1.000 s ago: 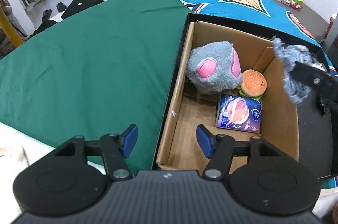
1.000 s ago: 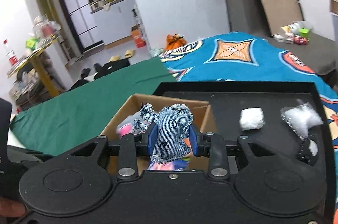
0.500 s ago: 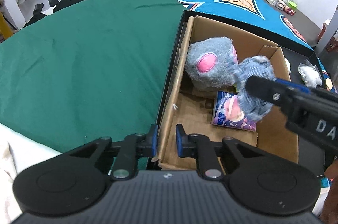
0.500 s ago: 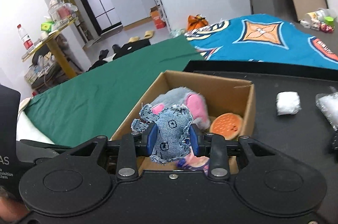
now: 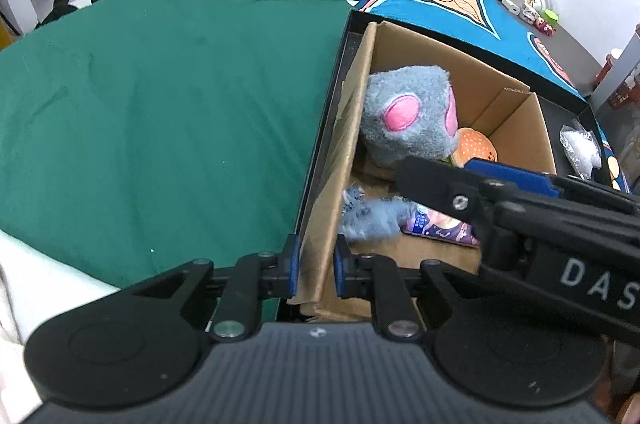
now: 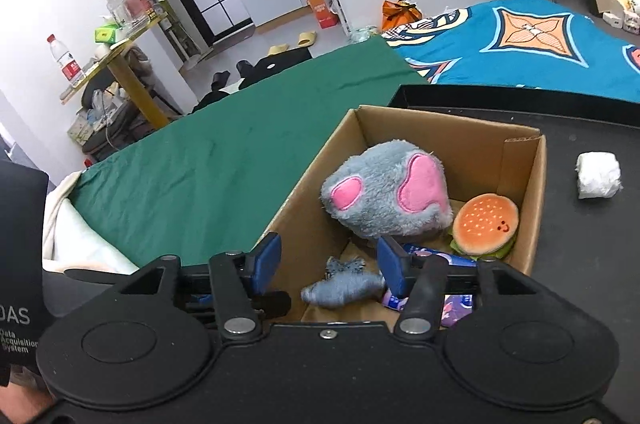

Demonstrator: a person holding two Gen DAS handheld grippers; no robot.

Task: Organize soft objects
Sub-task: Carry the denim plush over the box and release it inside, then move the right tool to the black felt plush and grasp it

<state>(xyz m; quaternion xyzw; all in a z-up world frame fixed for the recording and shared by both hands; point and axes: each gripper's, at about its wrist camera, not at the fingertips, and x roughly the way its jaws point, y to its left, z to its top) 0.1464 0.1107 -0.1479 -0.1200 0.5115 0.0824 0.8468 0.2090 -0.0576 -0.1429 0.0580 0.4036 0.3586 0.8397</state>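
Our left claw (image 5: pixel 315 270) clamps the brown cardboard box's (image 5: pixel 347 127) near wall, steadying it; our right claw (image 6: pixel 326 265), fingers apart, hangs above the frayed denim fabric toy (image 6: pixel 339 286) lying at the box's 6 o'clock.

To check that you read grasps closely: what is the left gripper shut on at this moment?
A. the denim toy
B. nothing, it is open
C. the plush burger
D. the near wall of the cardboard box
D: in the left wrist view the left gripper has its blue fingers pinched on either side of the cardboard box wall, while the denim toy lies loose on the box floor.
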